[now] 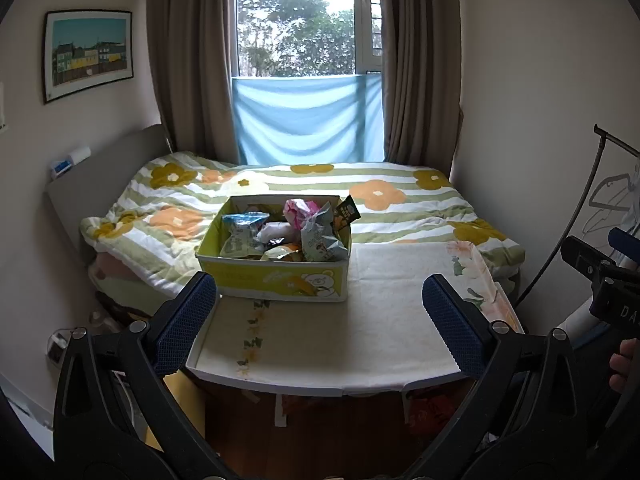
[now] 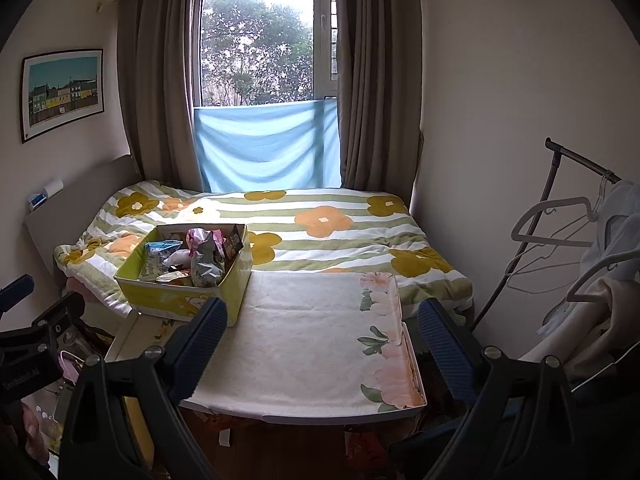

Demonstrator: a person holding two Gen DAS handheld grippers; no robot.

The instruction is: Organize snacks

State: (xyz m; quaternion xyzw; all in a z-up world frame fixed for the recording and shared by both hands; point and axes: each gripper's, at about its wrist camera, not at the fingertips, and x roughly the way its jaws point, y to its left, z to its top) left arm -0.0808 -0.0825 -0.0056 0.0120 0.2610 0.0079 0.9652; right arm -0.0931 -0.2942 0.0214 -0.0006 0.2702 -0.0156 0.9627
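A yellow cardboard box (image 1: 276, 280) with a bear print sits at the far left of a small cloth-covered table (image 1: 320, 340). Several snack packets (image 1: 296, 228) fill it, in pale blue, pink and silver wrappers. In the right wrist view the same box (image 2: 172, 300) stands left of centre, with the snack packets (image 2: 200, 256) heaped inside. My left gripper (image 1: 320, 320) is open over the table's near edge, short of the box, with nothing between its fingers. My right gripper (image 2: 320, 344) is open too, over the table's (image 2: 320, 340) middle, empty.
Behind the table lies a bed (image 1: 400, 196) with a flowered quilt, under a curtained window. A clothes rack (image 2: 580, 216) with hangers and garments stands at the right. The other hand's gripper (image 1: 600, 276) shows at the right edge of the left wrist view.
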